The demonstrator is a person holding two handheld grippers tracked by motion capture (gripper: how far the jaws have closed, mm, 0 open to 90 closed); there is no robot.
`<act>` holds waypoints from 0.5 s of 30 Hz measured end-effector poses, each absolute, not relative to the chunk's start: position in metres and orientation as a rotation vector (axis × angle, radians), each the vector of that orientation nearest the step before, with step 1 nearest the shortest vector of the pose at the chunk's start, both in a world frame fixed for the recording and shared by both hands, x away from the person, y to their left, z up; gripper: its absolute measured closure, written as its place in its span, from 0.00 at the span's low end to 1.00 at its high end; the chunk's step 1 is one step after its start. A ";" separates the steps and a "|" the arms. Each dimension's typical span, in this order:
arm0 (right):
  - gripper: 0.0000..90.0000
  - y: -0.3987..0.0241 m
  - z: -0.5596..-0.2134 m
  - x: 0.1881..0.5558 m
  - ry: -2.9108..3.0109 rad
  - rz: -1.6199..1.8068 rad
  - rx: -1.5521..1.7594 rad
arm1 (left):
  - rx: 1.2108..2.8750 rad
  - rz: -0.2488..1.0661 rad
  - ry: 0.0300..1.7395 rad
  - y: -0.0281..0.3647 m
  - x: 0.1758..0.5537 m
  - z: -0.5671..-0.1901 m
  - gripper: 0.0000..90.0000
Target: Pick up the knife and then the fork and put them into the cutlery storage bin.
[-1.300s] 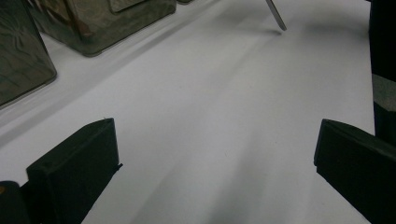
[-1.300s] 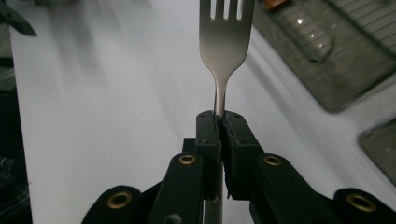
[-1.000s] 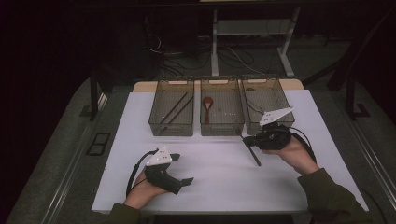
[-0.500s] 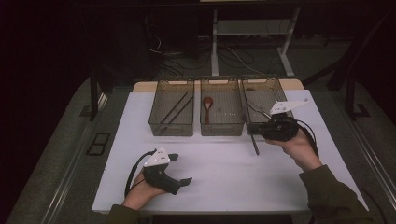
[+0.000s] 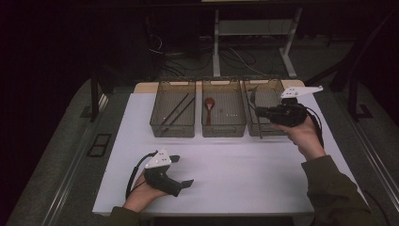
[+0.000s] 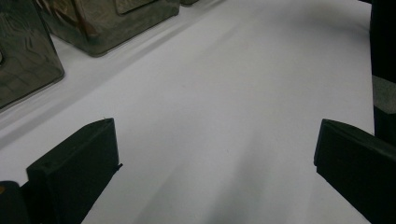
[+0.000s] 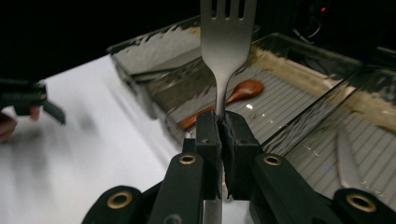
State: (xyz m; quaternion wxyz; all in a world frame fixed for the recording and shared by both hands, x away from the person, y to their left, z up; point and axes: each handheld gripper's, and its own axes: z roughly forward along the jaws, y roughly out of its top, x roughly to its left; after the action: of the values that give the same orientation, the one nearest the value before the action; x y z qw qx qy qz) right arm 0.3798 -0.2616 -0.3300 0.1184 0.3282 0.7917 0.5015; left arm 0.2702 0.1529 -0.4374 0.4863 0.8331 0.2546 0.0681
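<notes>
Worked over one white table [image 5: 235,174]; far edge and surroundings lost in the dark. Carried three clear bins in a row at the back: left bin [image 5: 173,115], middle bin [image 5: 223,113], right bin [image 5: 268,113].

Left bin: thin dark sticks, maybe two, too dim to count or name. Middle bin: one reddish-brown spoon [image 5: 209,104], also seen past the fork in the right gripper view [image 7: 233,95]. Right bin: one knife blade [image 7: 345,158], handle cut off by the frame.

Left gripper [image 5: 181,170] sat low near the front of the table, spread wide, nothing between.

Right gripper [image 5: 258,112] held up over the right bin's near-left corner, pinched tight on one steel fork [image 7: 226,46]. Tines up, tips cut off at the top edge; handle end hidden below the gripper.
</notes>
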 end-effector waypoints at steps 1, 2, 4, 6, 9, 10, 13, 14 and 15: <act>0.94 -0.263 -0.329 0.383 2.303 1.462 0.969 | 2.027 0.165 0.619 0.153 0.270 -0.437 0.00; 0.94 -0.264 -0.327 0.386 2.291 1.454 0.975 | 2.026 0.163 0.619 0.153 0.270 -0.437 0.00; 0.94 -0.268 -0.325 0.392 2.264 1.445 0.992 | 2.027 0.162 0.619 0.153 0.271 -0.437 0.00; 0.94 -0.272 -0.322 0.399 2.229 1.429 1.005 | 2.024 0.163 0.620 0.153 0.270 -0.437 0.00; 0.94 -0.280 -0.318 0.411 2.174 1.401 1.032 | 2.025 0.163 0.620 0.153 0.270 -0.437 0.00; 0.94 -0.283 -0.317 0.416 2.163 1.387 1.041 | 2.026 0.163 0.620 0.153 0.270 -0.437 0.00; 0.94 -0.291 -0.317 0.430 2.137 1.332 1.074 | 2.027 0.163 0.618 0.152 0.270 -0.437 0.00; 0.94 -0.293 -0.318 0.435 2.133 1.319 1.081 | 2.029 0.162 0.615 0.152 0.270 -0.438 0.00; 0.94 -0.295 -0.320 0.439 2.131 1.302 1.093 | 2.031 0.163 0.613 0.152 0.271 -0.438 0.00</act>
State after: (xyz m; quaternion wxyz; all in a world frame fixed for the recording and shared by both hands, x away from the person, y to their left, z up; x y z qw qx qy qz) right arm 0.4393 -0.2954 -0.3196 0.2064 0.3923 0.7649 0.4674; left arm 0.2705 0.1519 -0.4378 0.4854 0.8345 0.2520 0.0672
